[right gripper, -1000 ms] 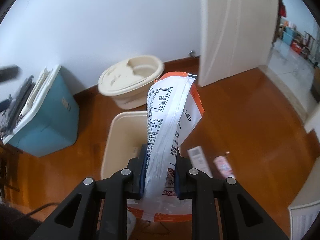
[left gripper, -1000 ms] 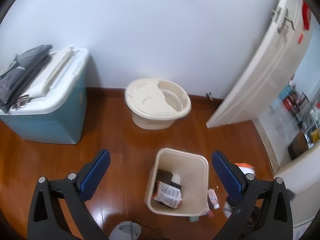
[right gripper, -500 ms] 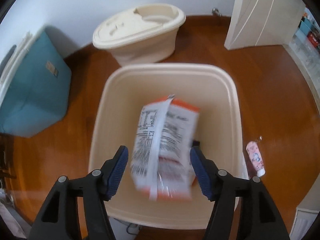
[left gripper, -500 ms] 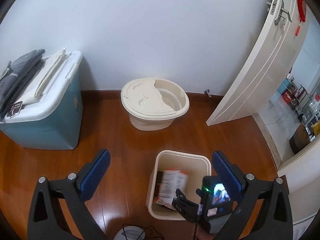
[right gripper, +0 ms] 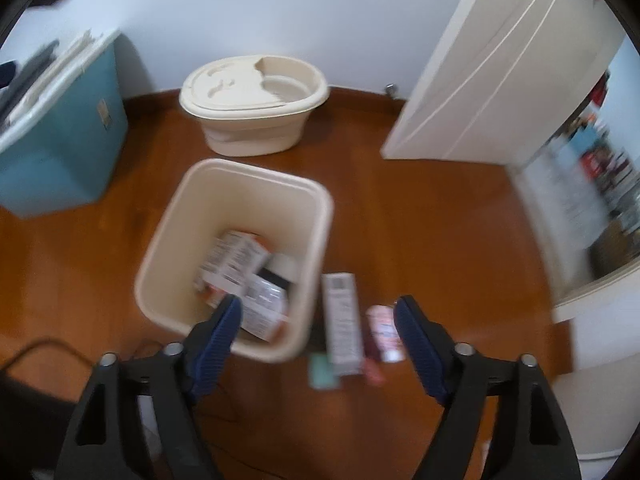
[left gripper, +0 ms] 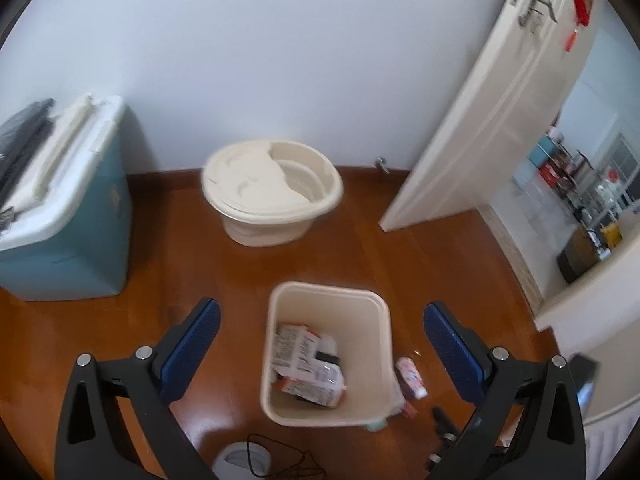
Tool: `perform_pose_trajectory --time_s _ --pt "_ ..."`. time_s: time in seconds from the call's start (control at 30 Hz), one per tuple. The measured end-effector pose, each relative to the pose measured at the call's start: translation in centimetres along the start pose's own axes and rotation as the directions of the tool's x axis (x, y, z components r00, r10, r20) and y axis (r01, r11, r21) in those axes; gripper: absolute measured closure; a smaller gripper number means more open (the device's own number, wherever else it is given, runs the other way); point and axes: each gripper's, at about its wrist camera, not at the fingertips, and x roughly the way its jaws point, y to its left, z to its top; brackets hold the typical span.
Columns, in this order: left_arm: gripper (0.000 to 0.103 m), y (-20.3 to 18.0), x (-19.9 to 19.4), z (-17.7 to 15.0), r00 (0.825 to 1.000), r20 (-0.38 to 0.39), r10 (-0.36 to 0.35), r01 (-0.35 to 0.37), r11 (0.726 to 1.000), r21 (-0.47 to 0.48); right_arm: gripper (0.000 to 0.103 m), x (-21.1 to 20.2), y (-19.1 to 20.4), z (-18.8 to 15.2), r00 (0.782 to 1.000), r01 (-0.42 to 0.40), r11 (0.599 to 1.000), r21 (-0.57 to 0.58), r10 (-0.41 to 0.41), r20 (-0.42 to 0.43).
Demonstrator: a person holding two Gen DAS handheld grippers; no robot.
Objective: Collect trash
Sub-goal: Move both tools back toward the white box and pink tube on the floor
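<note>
Both tongs wide, empty: L gripper [left gripper: 320, 320] over bin [left gripper: 376, 300], R gripper [right gripper: 318, 312] above floor wrappers [right gripper: 342, 316] beside it.

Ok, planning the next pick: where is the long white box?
In the right wrist view, the long white box lies on the floor just right of the bin, with the pink tube on its other side.

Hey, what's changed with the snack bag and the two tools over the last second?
The right tool let go of the orange-and-white snack bag, which dropped into the beige bin. That tool, now open and empty, has swung right toward the white box and pink packet on the floor. The left tool stayed open above the bin; the floor litter hasn't moved.
</note>
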Motion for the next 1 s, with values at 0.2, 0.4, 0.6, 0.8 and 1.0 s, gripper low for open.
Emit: perform_pose_trajectory --time_s 0.2,0.4,0.6,0.8,1.0 --pt "0.0 -4.9 2.2 -2.9 0.991 -0.118 -0.068 0.079 0.992 0.095 0.0 -2.4 -7.0 -3.5 0.999 -0.005 1.0 0.024 0.005 0.033" --pt "0.0 -12.6 6.6 -8.1 0.992 -0.126 -0.017 0.039 0.984 0.175 0.0 6.4 -15.4 -8.1 0.993 -0.1 0.977 0.188 0.109 -0.039" --pt "0.0 -21.5 19.9 -18.4 0.965 -0.254 0.063 0.009 0.962 0.273 0.0 17.4 -21.3 -12.0 0.992 -0.072 0.971 0.228 0.093 -0.081" --pt "0.0 -22.0 30.9 -25.2 0.923 -0.342 0.175 -0.087 0.962 0.257 0.0 25.1 -26.2 -18.1 0.99 -0.069 0.918 0.39 0.112 -0.09" --pt "0.0 -20.4 36.2 -26.6 0.912 -0.331 0.244 -0.167 0.955 0.244 0.0 27.8 -26.9 -21.6 0.987 -0.081 0.867 0.491 0.137 -0.079"
